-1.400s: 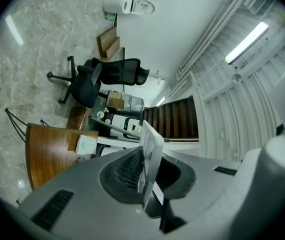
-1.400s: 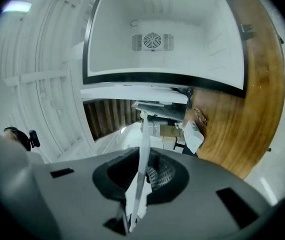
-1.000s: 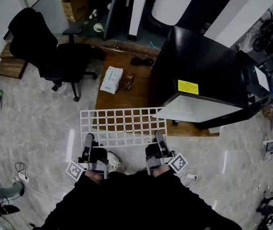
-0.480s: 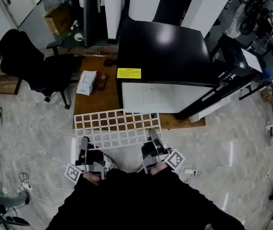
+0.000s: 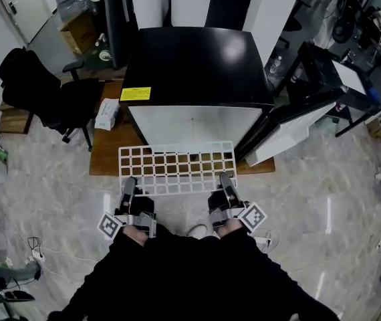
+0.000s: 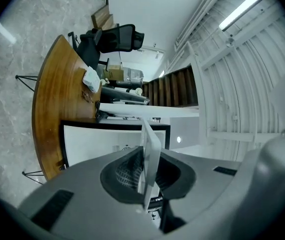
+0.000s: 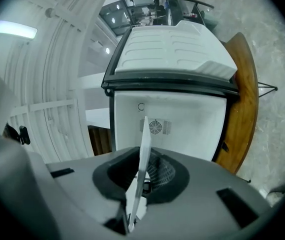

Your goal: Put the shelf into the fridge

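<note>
A black long-sleeved top (image 5: pixel 177 276) is worn; the left gripper (image 5: pixel 129 184) and right gripper (image 5: pixel 225 179) have grey-black bodies, each bearing a white cube (image 5: pixel 251 215) with black square markers

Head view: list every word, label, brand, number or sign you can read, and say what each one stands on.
No text here can be read.
Yellow label on the fridge top: print too small to read.
White packet on the wooden table: print blurred.
Square markers by the hands: black-and-white patterns, no words.
</note>
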Tool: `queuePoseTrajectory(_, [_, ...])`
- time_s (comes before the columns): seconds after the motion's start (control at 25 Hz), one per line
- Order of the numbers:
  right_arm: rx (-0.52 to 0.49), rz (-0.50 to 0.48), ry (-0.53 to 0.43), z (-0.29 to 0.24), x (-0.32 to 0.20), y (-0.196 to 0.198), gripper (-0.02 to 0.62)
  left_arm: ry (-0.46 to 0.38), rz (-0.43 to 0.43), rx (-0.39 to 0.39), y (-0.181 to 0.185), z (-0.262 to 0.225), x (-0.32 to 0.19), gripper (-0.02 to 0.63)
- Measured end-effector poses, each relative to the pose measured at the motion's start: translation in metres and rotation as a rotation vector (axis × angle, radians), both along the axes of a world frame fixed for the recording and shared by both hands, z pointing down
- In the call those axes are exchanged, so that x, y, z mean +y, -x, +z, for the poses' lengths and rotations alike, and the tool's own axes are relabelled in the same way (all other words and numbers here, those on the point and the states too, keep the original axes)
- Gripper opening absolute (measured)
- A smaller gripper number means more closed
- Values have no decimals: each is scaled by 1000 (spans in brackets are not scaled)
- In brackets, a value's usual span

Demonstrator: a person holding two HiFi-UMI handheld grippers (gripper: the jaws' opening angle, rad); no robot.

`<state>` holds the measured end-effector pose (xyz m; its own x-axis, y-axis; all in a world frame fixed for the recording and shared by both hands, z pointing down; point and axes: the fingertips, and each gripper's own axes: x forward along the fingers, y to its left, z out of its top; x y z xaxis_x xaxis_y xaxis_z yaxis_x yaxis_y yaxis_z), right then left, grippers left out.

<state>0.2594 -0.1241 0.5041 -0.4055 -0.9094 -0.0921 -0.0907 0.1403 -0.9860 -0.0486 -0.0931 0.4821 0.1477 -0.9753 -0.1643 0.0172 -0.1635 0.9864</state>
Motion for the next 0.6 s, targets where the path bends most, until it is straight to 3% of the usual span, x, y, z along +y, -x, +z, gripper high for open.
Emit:
queuePoseTrajectory(0.28, [1,71,-1,9,-8,-13,37,6,65,-42,-11,11,-33,32])
queuePoseTrajectory(0.6, [-13,125,3,16,-12,-11,37,24,119,-29,-13,22,-56,32])
